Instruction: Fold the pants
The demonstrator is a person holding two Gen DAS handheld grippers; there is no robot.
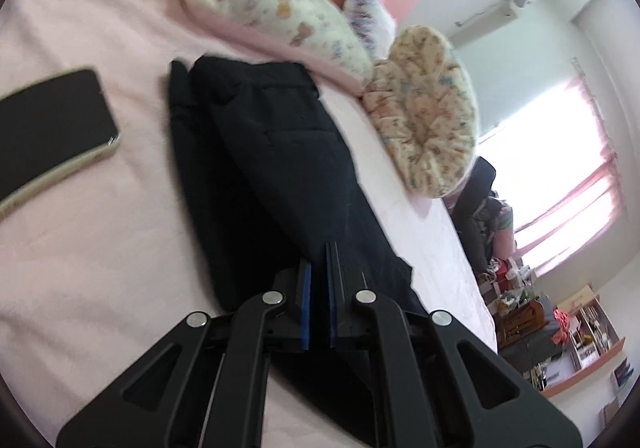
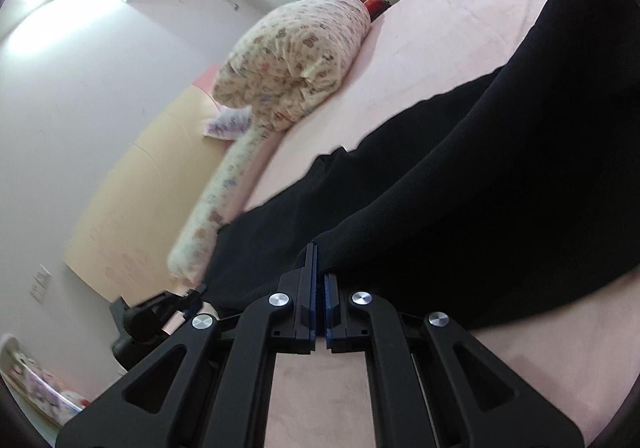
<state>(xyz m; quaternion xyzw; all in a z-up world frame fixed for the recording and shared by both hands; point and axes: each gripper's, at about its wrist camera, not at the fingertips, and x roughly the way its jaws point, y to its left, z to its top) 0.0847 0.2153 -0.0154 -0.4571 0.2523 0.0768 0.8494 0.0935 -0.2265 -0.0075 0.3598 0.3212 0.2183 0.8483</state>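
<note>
Dark pants (image 1: 256,151) lie lengthwise on the pink bed (image 1: 80,248), waistband at the far end near the pillows. My left gripper (image 1: 318,260) is shut over the leg end. Dark cloth fills the thin slit between its blue pads, and a loose corner of cloth (image 1: 404,272) hangs just to its right. More of the leg runs on beneath the gripper. In the right wrist view, my right gripper (image 2: 320,264) is shut on an edge of the pants (image 2: 480,187). A raised fold climbs from its fingertips to the upper right.
A black phone (image 1: 52,127) lies on the bed left of the pants. Printed pillows (image 1: 272,3) and a round cushion (image 1: 424,107) sit beyond the waistband by the beige headboard (image 2: 132,187). A black stand-like object (image 2: 156,314) is at the bed's edge. Cluttered shelves (image 1: 560,332) stand under the window.
</note>
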